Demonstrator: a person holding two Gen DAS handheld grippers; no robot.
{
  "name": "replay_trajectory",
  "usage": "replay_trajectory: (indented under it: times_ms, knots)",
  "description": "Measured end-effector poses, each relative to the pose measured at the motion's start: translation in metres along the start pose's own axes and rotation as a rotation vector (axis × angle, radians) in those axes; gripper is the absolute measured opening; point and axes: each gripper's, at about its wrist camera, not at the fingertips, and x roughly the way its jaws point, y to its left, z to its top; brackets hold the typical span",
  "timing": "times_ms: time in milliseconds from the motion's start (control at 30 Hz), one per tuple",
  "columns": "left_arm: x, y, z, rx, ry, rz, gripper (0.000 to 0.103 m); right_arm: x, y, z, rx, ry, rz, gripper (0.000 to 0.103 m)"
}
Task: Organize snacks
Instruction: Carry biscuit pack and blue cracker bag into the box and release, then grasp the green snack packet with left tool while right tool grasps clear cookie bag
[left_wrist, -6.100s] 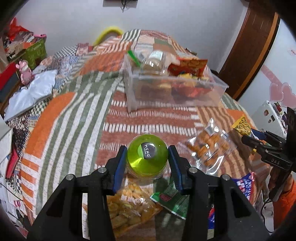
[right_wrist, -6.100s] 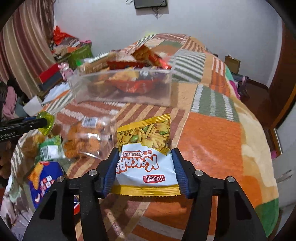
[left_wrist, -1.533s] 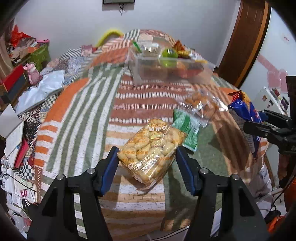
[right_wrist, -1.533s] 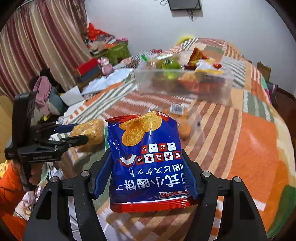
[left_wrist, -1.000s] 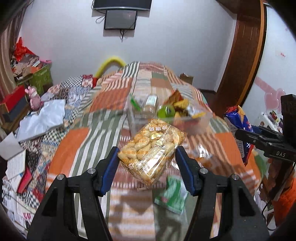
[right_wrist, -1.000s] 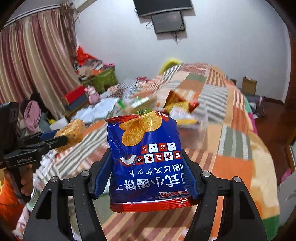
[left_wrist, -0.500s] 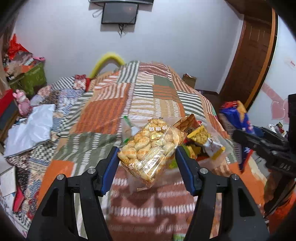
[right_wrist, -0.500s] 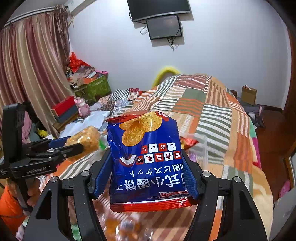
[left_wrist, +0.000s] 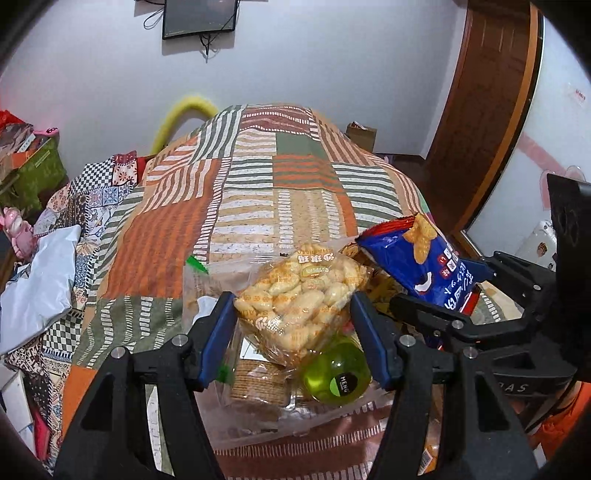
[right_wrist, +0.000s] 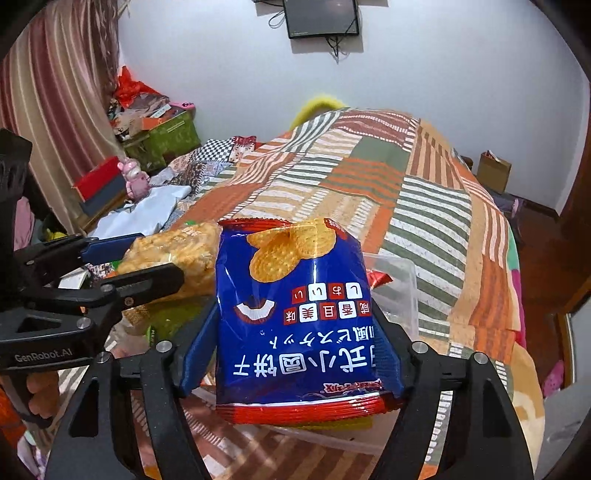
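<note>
left gripper (left_wrist: 295, 314) – jaws clamp biscuit bag (left_wrist: 301, 291) | right gripper (right_wrist: 295, 354) – jaws clamp blue cracker bag (right_wrist: 295, 317), seemingly over clear bin (right_wrist: 400, 291)

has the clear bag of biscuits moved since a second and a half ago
Yes. The left gripper carried the biscuit bag from the quilt to above the clear bin.

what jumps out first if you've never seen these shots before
The blue cracker bag fills the middle of the right wrist view, pinched in the right gripper. Beside it, the left gripper grips a clear bag of pale biscuits above the clear plastic bin, where a green round container already lies. Under everything spreads the orange and green patchwork quilt.
</note>
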Motion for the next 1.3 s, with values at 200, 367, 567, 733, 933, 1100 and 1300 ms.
replay_trajectory:
  times_ms: [200,367,567,733,933,1100,1300]
  knots:
    - [-0.01,-0.004,0.0,-0.006,-0.008,-0.022,0.065,-0.009,-0.007,0.0,0.04,0.01,0.025,0.075]
    - [-0.024,-0.007,-0.004,-0.004,-0.021,-0.022,0.065,-0.028,-0.005,0.0,0.017,-0.036,-0.006,0.08]
    - [-0.054,-0.007,-0.02,-0.007,-0.029,-0.015,0.071,-0.058,0.002,-0.005,0.016,-0.081,0.015,0.083]
    - [-0.08,-0.009,-0.046,0.012,-0.033,0.014,0.078,-0.079,0.019,-0.024,-0.01,-0.09,0.034,0.086]
    - [-0.098,-0.008,-0.085,0.014,0.01,0.027,0.084,-0.082,0.044,-0.063,-0.054,-0.025,0.06,0.087]
    - [-0.103,-0.008,-0.122,0.011,0.062,0.041,0.084,-0.072,0.057,-0.104,-0.056,0.066,0.076,0.087]
    - [-0.103,-0.009,-0.16,-0.026,0.136,-0.004,0.084,-0.055,0.063,-0.135,-0.054,0.166,0.084,0.087]
